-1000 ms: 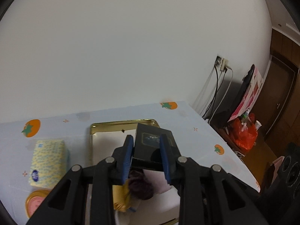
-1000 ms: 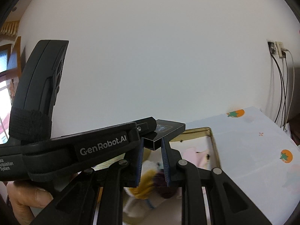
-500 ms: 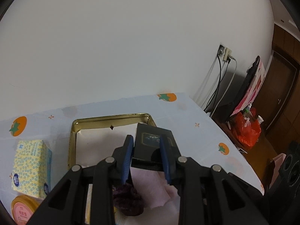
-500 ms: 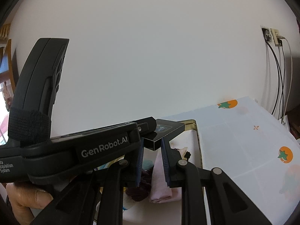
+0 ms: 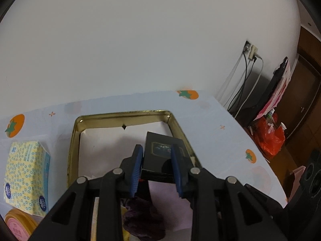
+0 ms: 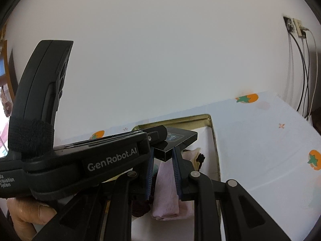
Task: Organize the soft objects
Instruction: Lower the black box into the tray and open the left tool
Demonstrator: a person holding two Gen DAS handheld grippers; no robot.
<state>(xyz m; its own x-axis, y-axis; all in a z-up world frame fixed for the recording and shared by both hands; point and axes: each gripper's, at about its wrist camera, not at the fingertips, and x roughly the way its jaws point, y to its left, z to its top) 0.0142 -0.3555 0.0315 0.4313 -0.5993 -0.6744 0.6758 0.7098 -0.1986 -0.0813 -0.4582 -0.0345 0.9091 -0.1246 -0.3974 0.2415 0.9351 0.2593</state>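
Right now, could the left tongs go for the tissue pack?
Probably not: the left tongs are shut on the black lid, shared with the right tongs. The tissue pack lies unobstructed.

The tin (image 5: 74,140) sits on the table (image 5: 216,140); cloths (image 6: 168,186) lie in it, a box (image 5: 163,154) above it, a tissue pack (image 5: 26,176) left of it, a lid (image 5: 17,224) before the pack

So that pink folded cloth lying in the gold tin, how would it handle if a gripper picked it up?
The pink cloth would probably go floppy: its folds already sag with rounded edges. It looks light, thin fabric, so it should lift easily. Its fuzzy surface suggests little slipping, though a pinch on one layer might unfold it inside the gold tin.
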